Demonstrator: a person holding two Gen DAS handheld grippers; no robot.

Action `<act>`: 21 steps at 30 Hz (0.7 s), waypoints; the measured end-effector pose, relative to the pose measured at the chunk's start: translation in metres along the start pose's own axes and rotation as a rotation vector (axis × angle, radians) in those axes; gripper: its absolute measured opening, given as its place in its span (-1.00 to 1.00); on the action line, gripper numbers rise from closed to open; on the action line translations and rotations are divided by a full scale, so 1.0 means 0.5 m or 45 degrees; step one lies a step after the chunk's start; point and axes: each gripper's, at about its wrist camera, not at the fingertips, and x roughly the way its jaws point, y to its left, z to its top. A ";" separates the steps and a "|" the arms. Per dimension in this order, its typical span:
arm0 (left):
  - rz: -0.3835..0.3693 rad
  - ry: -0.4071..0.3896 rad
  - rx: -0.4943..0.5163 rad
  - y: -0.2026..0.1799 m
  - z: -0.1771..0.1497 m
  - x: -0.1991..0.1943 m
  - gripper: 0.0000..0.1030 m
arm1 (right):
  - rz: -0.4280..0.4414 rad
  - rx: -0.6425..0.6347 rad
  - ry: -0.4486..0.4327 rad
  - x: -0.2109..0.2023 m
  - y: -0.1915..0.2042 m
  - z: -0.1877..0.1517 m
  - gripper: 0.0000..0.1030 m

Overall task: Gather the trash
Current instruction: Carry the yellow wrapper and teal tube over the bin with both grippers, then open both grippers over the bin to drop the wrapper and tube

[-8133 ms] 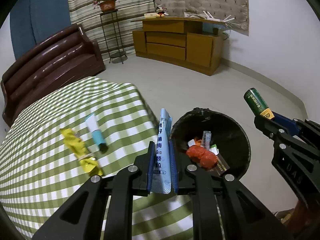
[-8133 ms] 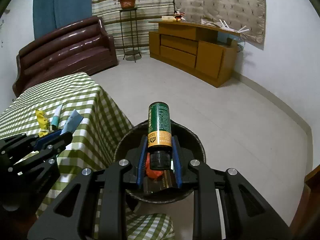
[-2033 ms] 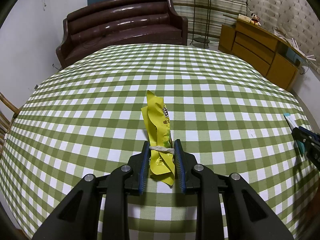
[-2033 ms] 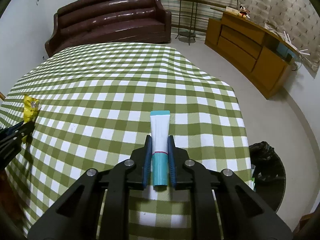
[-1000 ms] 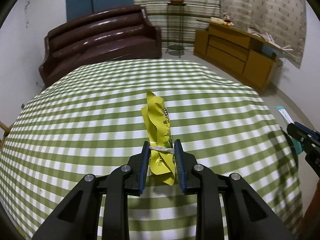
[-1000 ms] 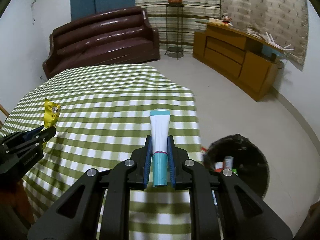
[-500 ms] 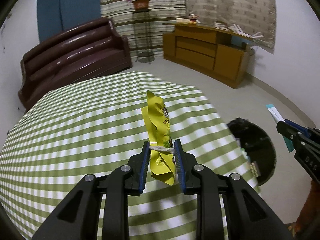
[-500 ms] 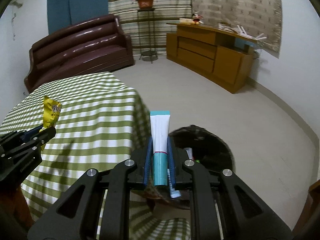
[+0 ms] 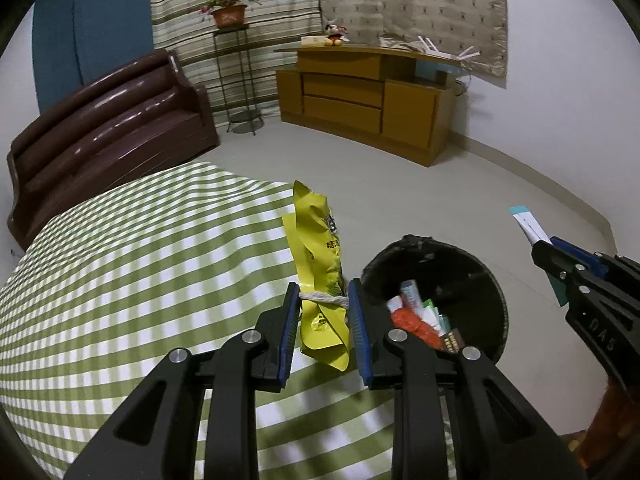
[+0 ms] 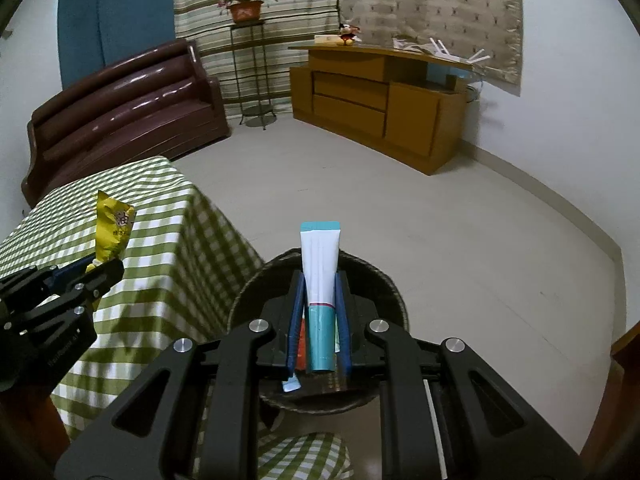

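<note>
— Left gripper (image 9: 325,312)?
— Clamped on a yellow wrapper (image 9: 320,280), bottom centre of the left view, over the edge of the checked tablecloth (image 9: 132,264). Bin (image 9: 472,276) just right of it, lower right, already holding trash.
— Right gripper (image 10: 320,320)?
— Clenched on a white and teal tube (image 10: 320,280), bottom centre of the right view, directly above the bin (image 10: 384,280).
— Background?
— Brown sofa (image 10: 124,100) upper left, wooden cabinet (image 10: 380,100) upper right.

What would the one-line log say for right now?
left gripper: shut on yellow snack wrapper | right gripper: shut on white-teal tube, above black trash bin | nothing dropped yet
</note>
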 end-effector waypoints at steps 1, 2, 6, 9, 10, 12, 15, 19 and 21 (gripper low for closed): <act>-0.006 0.001 0.005 -0.007 0.003 0.005 -0.50 | -0.002 0.004 0.001 0.003 -0.003 0.001 -0.70; -0.010 0.002 0.008 -0.014 0.005 0.009 -0.50 | -0.003 0.006 0.002 0.005 -0.006 0.000 -0.70; -0.024 0.008 0.023 -0.037 0.010 0.023 -0.50 | -0.010 0.012 0.007 0.014 -0.012 -0.001 -0.70; -0.029 0.016 0.032 -0.051 0.014 0.035 -0.50 | -0.010 0.020 0.012 0.020 -0.018 -0.003 -0.69; -0.029 0.018 0.036 -0.055 0.014 0.039 -0.50 | -0.011 0.022 0.012 0.023 -0.019 -0.004 -0.69; -0.030 0.023 0.040 -0.062 0.015 0.043 -0.50 | -0.012 0.027 0.012 0.025 -0.018 -0.002 -0.69; -0.028 0.030 0.045 -0.071 0.020 0.054 -0.50 | -0.015 0.034 0.011 0.028 -0.021 0.000 -0.69; -0.027 0.037 0.052 -0.083 0.026 0.065 -0.50 | -0.015 0.041 0.012 0.032 -0.025 -0.001 -0.69; -0.026 0.038 0.055 -0.088 0.025 0.068 -0.50 | -0.015 0.043 0.014 0.034 -0.027 -0.001 -0.69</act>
